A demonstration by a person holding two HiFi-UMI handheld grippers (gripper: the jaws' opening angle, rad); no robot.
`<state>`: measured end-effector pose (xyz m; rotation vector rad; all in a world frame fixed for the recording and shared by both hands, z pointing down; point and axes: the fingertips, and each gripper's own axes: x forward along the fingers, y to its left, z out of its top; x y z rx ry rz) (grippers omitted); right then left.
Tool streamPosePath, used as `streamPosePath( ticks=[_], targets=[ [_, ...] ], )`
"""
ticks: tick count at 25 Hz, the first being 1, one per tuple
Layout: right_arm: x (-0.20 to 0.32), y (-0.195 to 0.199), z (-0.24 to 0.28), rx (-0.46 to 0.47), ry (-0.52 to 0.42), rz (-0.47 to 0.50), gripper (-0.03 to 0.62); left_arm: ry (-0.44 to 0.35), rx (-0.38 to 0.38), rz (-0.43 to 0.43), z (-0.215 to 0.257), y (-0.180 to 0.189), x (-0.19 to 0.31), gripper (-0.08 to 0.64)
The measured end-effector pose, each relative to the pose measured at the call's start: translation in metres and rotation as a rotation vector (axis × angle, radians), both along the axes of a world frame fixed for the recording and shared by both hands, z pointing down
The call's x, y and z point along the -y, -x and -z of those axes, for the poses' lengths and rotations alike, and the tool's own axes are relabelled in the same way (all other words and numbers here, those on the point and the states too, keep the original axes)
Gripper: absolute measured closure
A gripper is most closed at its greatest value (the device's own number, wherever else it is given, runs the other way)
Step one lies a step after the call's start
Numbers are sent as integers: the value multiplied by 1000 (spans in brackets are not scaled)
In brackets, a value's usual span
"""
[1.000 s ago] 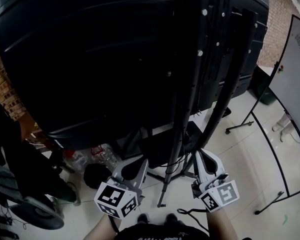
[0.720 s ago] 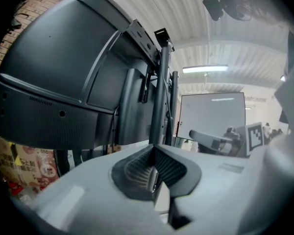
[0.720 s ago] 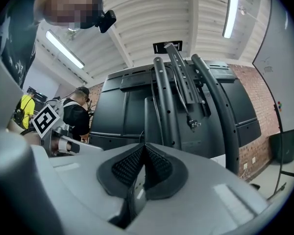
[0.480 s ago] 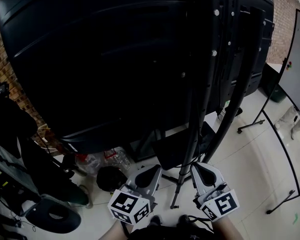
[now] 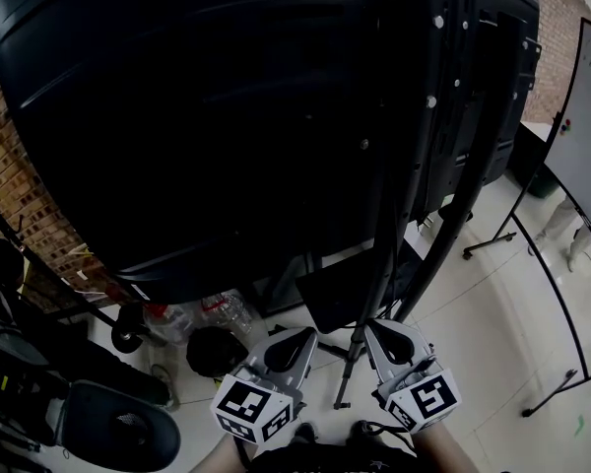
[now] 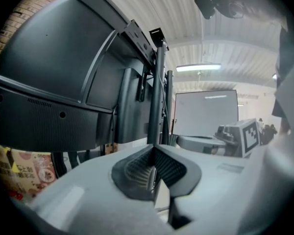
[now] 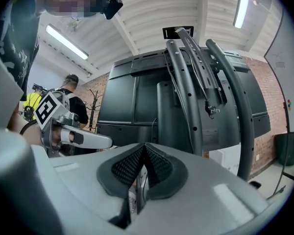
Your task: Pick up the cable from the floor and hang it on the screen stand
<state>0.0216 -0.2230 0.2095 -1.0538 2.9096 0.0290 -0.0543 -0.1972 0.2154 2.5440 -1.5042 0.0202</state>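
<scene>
Looking steeply down in the head view, a big dark screen (image 5: 207, 116) is seen from the back. It fills the frame from 9 to 1 o'clock and is mounted on the black screen stand (image 5: 386, 225). The stand's poles are seen running down to the pale tiled floor (image 5: 492, 304) near 6 o'clock.

The left gripper (image 5: 305, 335) is held at approx. 6 o'clock and the right gripper (image 5: 377, 327) just beside it toward 5, w/ one thin pole of the stand between them. Both are pointed at the stand.

In the gripper views each pair of jaws is seen pressed together, pads touching, w/ nothing gripped. The cable can't be made out for certain in the dark clutter at the stand's base; it is held by neither tool.

A whiteboard (image 5: 586, 116) is seen at 3 o'clock, plastic bottles (image 5: 222, 311) at 7 and a brick wall (image 5: 20, 195) at 9.
</scene>
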Motion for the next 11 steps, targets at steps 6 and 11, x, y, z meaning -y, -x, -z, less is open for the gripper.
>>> streamPosePath(
  ticks=[6, 11],
  targets=[
    [-1, 5, -17, -29, 53, -7, 584, 34, 5, -24, -11, 2, -2, 555],
    [0, 11, -22, -31, 74, -8, 584, 48, 12, -34, -16, 8, 0, 555]
  ],
)
